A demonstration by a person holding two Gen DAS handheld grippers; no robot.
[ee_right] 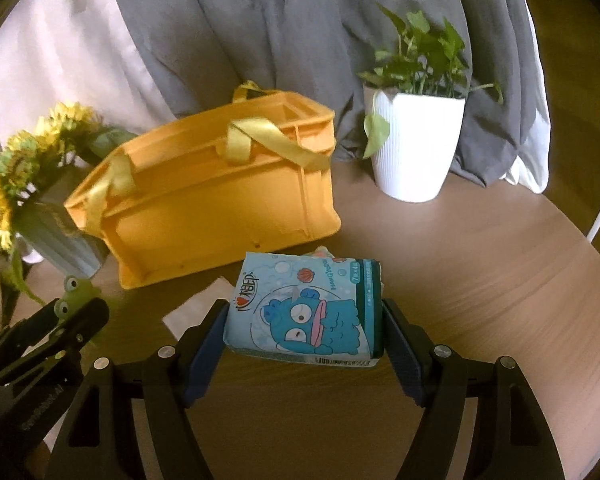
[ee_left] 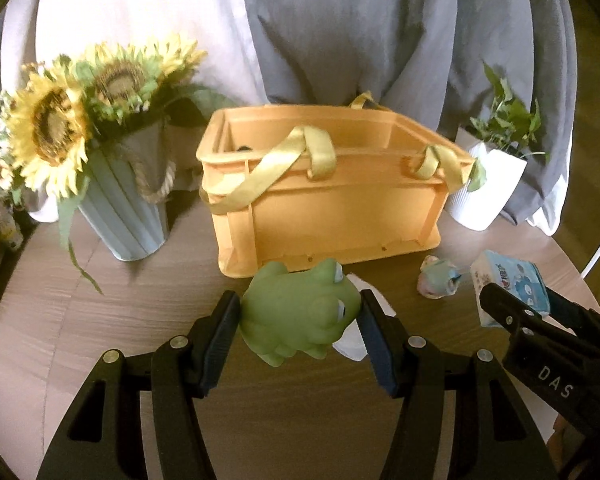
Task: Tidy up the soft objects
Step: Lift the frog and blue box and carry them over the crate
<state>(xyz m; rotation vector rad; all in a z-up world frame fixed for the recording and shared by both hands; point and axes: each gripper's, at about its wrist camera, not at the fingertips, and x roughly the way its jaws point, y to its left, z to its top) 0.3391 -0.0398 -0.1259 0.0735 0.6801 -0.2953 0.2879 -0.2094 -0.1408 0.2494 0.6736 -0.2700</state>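
Observation:
My left gripper (ee_left: 298, 312) is shut on a green frog toy (ee_left: 298, 314) and holds it just above the table, in front of the orange storage bag (ee_left: 332, 208). My right gripper (ee_right: 304, 322) is shut on a blue tissue pack (ee_right: 304, 308) with a cartoon print, right of the frog. The bag (ee_right: 220, 204) stands open with yellow ribbon handles. A small pastel toy (ee_left: 440, 278) lies on the table between the two grippers. The frog also shows at the left of the right wrist view (ee_right: 76, 294), and the pack at the right of the left wrist view (ee_left: 512, 284).
A grey vase of sunflowers (ee_left: 112, 200) stands left of the bag. A white pot with a green plant (ee_right: 414, 148) stands to its right. Grey and white cloth (ee_left: 340, 32) hangs behind. A white paper piece (ee_left: 356, 340) lies under the frog on the round wooden table (ee_left: 100, 340).

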